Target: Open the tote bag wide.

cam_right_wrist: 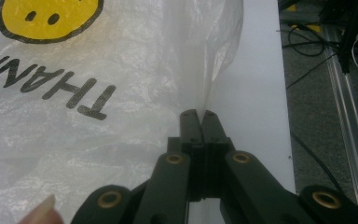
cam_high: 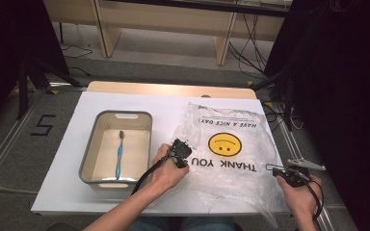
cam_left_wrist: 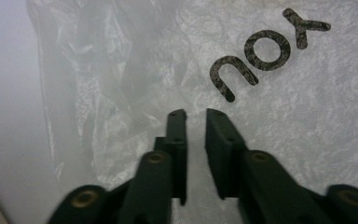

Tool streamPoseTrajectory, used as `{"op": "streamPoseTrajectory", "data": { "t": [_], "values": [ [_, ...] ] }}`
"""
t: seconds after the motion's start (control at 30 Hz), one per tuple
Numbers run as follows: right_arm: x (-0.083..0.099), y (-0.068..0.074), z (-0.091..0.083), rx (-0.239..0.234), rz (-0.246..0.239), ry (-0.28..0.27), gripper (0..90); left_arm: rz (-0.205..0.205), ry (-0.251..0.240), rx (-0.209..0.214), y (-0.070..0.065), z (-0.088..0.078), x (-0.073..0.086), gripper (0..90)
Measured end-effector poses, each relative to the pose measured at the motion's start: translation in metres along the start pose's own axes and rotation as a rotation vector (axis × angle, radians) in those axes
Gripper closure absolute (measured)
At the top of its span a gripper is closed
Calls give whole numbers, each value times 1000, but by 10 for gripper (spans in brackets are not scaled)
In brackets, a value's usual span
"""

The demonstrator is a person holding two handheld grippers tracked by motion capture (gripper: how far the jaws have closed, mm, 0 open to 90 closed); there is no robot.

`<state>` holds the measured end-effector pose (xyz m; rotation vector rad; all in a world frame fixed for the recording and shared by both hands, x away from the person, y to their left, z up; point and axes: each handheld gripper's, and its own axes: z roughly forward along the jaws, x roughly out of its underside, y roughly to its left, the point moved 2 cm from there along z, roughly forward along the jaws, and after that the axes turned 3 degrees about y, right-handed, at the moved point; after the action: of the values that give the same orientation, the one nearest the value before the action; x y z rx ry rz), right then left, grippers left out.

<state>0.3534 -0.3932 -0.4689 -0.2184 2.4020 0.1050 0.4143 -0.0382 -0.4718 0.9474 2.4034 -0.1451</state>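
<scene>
Plastic bag (cam_high: 231, 144), a thin translucent one printed with a yellow smiley face and black "THANK YOU" lettering, lies crumpled flat on the right half of the white desk (cam_high: 67, 187), its print upside down from the person's side. Nearest the person, the right tongs (cam_right_wrist: 198, 113) sit at the bag's near right edge with their black jaws pressed together on a raised fold of the film; I judge this pinch is there to anchor that side so the bag cannot slide while the other hand works. In the high view the right hand (cam_high: 296, 190) rests at the desk's right border, with the bag's edge reaching to it. A little farther in, the left tongs (cam_left_wrist: 196, 114) hover low over the bag's left part, just beside the word "YOU"; their jaws stand slightly apart with a narrow gap, and no film is gripped between them, though the wrinkled plastic lies directly beneath. That posture looks like a search for a second layer to lift, probably to open the bag's mouth. Farther left, well apart from the bag, a grey rectangular plastic bin (cam_high: 89, 149) holds a blue toothbrush (cam_high: 119, 154) lying lengthwise on its pale floor, likely waiting to be bagged.
</scene>
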Motion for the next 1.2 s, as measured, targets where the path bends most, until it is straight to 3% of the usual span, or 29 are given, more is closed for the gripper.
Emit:
{"op": "streamPoseTrajectory", "data": {
  "t": [0.1, 0.27, 0.37, 0.53, 0.87, 0.97, 1.07, 1.2],
  "values": [
    [-2, -1, 2, 9, 1, -5, 900, -16, -18, -19, 2, 2, -2, 481],
    [-10, -1, 6, 23, 5, -29, 900, -29, 22, -46, 7, 9, -2, 404],
    [-13, -3, 6, 36, -3, -36, 900, -38, 46, -41, 8, 12, -2, 396],
    [-16, -11, 5, 72, 22, -69, 900, -48, 67, -35, 8, 17, -2, 384],
    [-10, -14, 11, 63, 23, -22, 900, -70, 89, -28, 9, 22, -4, 387],
    [-9, -13, 13, 49, 9, -12, 833, -77, 92, -17, 8, 22, -5, 415],
    [-10, -12, 13, 58, 4, -12, 725, -87, 96, -1, 8, 22, -5, 468],
    [-11, -13, 11, 72, -1, -28, 655, -86, 94, 1, 8, 22, -5, 477]
  ]
}}
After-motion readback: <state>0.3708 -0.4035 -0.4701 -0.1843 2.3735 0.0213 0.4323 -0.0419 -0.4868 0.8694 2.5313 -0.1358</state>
